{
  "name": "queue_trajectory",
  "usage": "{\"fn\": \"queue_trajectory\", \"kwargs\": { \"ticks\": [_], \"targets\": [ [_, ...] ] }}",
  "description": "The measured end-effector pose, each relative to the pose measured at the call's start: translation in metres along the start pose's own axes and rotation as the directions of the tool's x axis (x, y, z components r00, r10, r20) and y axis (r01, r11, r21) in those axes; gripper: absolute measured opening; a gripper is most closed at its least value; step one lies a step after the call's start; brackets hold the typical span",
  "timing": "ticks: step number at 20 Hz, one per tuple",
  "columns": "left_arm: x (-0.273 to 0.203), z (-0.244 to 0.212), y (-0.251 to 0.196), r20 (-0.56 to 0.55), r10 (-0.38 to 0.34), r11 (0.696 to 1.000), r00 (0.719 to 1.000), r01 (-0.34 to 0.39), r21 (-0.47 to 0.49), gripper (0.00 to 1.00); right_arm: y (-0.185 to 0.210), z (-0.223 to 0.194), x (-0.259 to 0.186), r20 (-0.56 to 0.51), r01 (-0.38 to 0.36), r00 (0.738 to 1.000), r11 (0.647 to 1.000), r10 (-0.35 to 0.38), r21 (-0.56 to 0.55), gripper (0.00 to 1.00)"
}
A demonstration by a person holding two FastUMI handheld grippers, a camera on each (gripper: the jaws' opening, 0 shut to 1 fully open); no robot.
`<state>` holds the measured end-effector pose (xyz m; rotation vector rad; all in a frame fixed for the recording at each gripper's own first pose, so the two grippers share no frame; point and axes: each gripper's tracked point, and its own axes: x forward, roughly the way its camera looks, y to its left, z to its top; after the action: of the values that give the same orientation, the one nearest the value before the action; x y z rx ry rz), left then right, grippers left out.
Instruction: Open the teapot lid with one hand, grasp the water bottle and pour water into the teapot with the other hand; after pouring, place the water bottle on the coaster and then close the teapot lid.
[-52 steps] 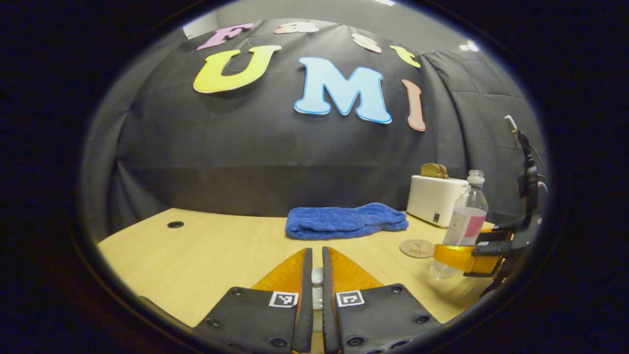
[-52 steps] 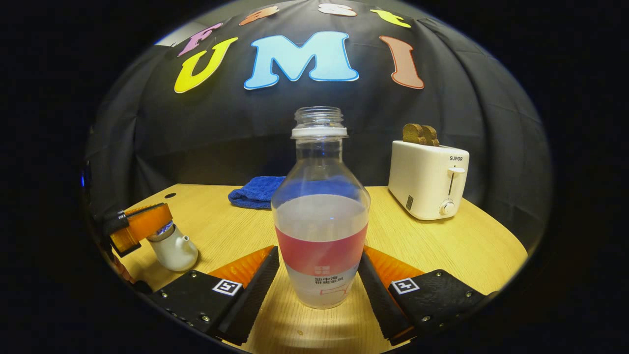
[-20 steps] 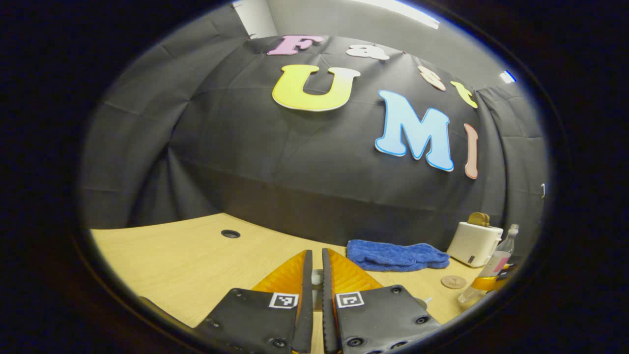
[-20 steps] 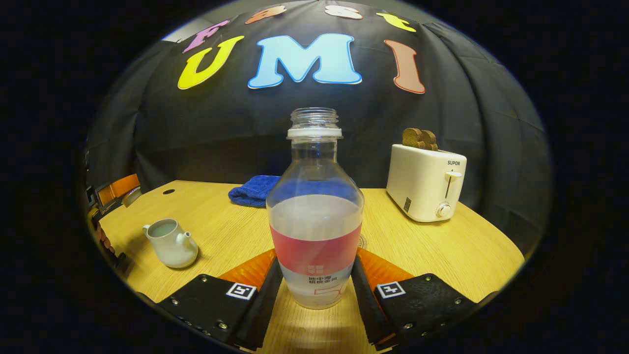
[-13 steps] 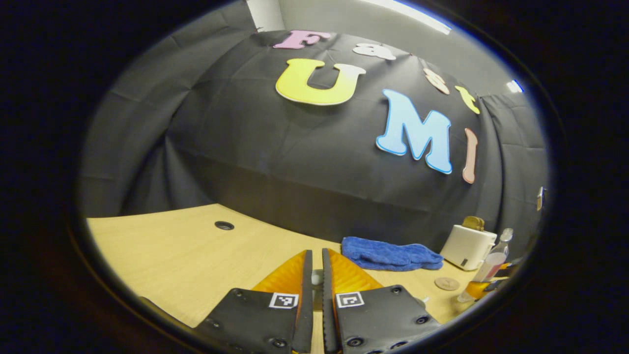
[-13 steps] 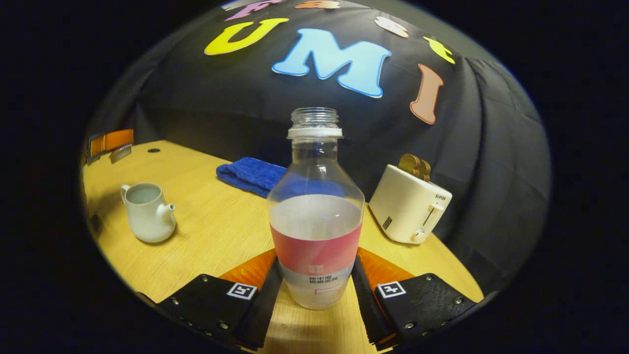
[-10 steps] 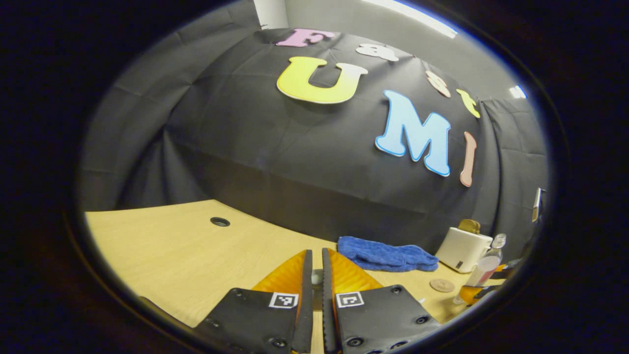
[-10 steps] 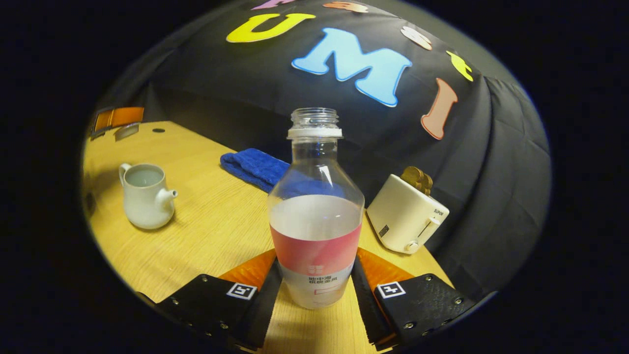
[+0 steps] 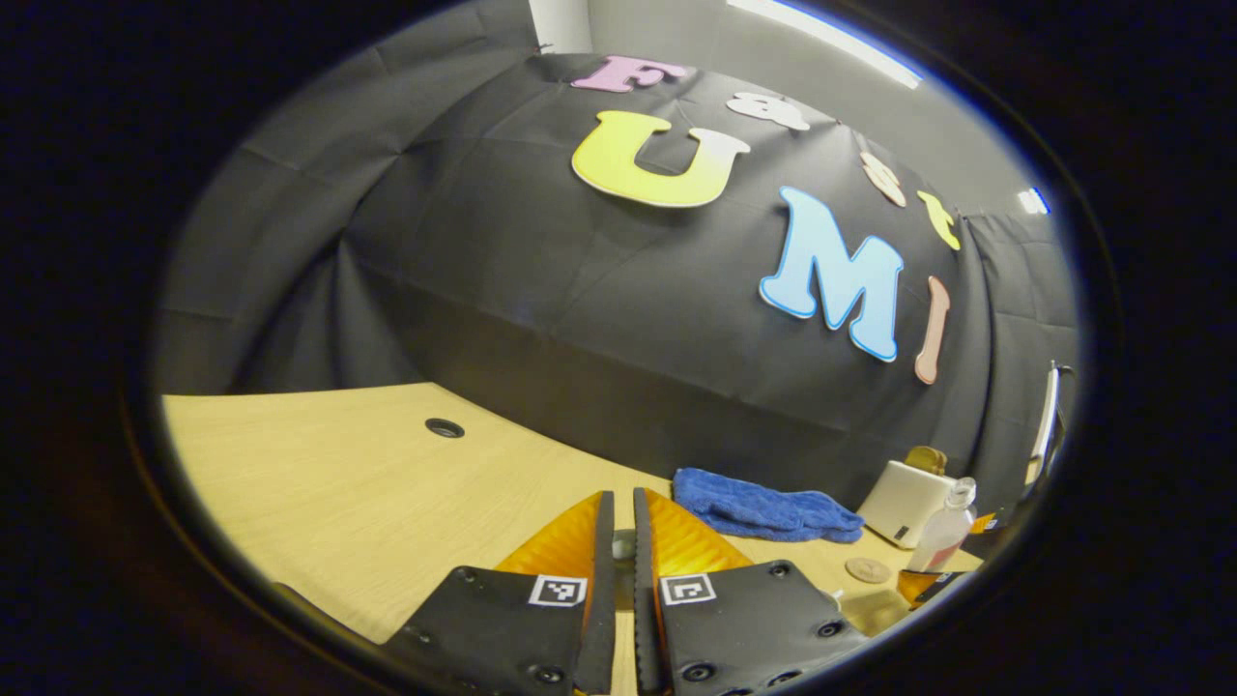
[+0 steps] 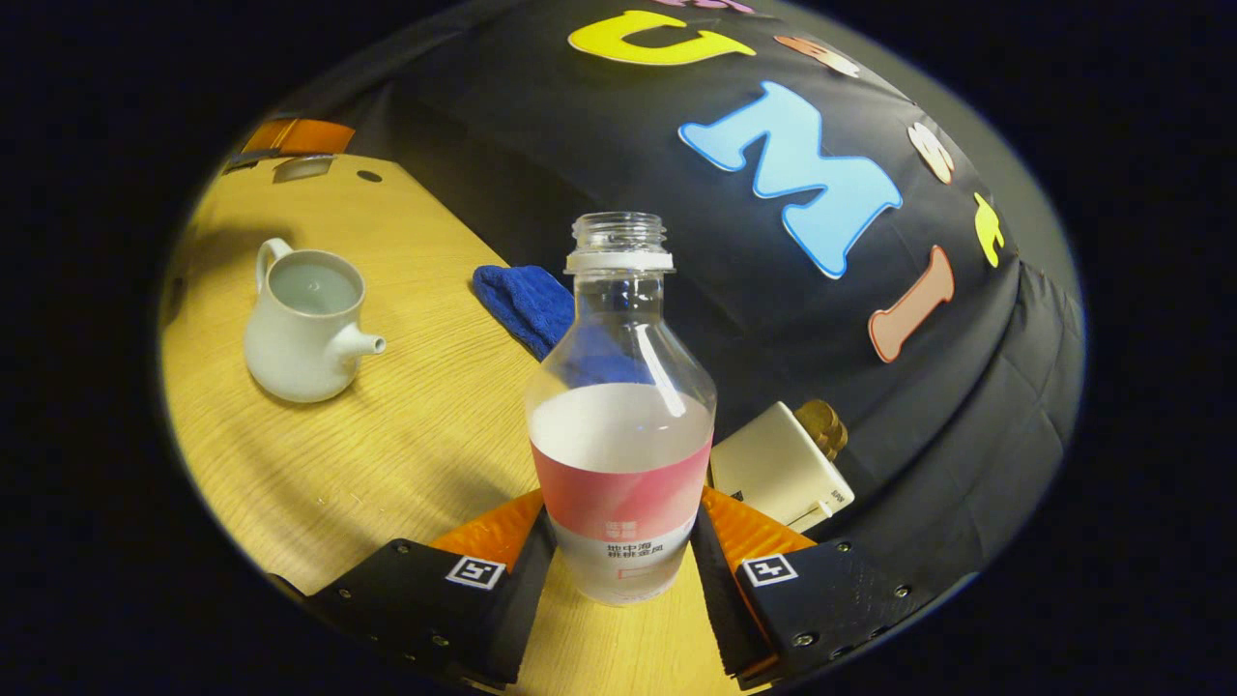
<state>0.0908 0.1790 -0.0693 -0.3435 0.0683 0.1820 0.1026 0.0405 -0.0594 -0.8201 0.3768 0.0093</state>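
The right hand-held gripper (image 10: 623, 551) is clamped on the lower body of the uncapped water bottle (image 10: 620, 416), tilted in the air, while the open teapot (image 10: 304, 324) stands on the desk (image 10: 406, 435) to the far left. The left hand-held gripper (image 9: 617, 541) has its fingers nearly together on a small pale piece, probably the lid. If the bottle tips before its mouth is over the small teapot opening, water can spill on the desk, and the smooth bottle may slip.

The left gripper view sits low over the tabletop (image 9: 319, 483) and looks along it to the far blue towel (image 9: 763, 510). The right gripper view is tipped sideways, very close behind the water bottle (image 10: 620, 425). Both see the towel (image 10: 527, 304) and toaster (image 10: 778, 469).
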Motion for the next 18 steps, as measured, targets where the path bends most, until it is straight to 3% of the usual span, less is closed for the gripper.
{"fn": "queue_trajectory", "kwargs": {
  "ticks": [8,11,14,18],
  "targets": [
    [0.000,-0.002,0.004,-0.009,-0.013,0.998,1.000,0.012,-0.054,0.14,0.015,0.016,0.006,0.039,0.041,0.999,0.958,-0.032,-0.282,0.74],
    [0.001,-0.005,0.006,-0.015,-0.007,0.998,1.000,0.006,-0.060,0.11,0.015,0.021,0.009,0.057,0.073,0.997,0.921,-0.056,-0.383,0.74],
    [0.002,-0.007,0.002,-0.021,-0.014,0.998,1.000,0.013,-0.062,0.17,0.010,0.031,0.008,0.098,0.115,0.992,0.873,-0.077,-0.473,0.74],
    [0.002,-0.005,0.002,-0.019,-0.017,0.998,1.000,0.016,-0.067,0.17,0.008,0.036,0.015,0.121,0.154,0.987,0.823,-0.105,-0.547,0.74]
  ]
}}
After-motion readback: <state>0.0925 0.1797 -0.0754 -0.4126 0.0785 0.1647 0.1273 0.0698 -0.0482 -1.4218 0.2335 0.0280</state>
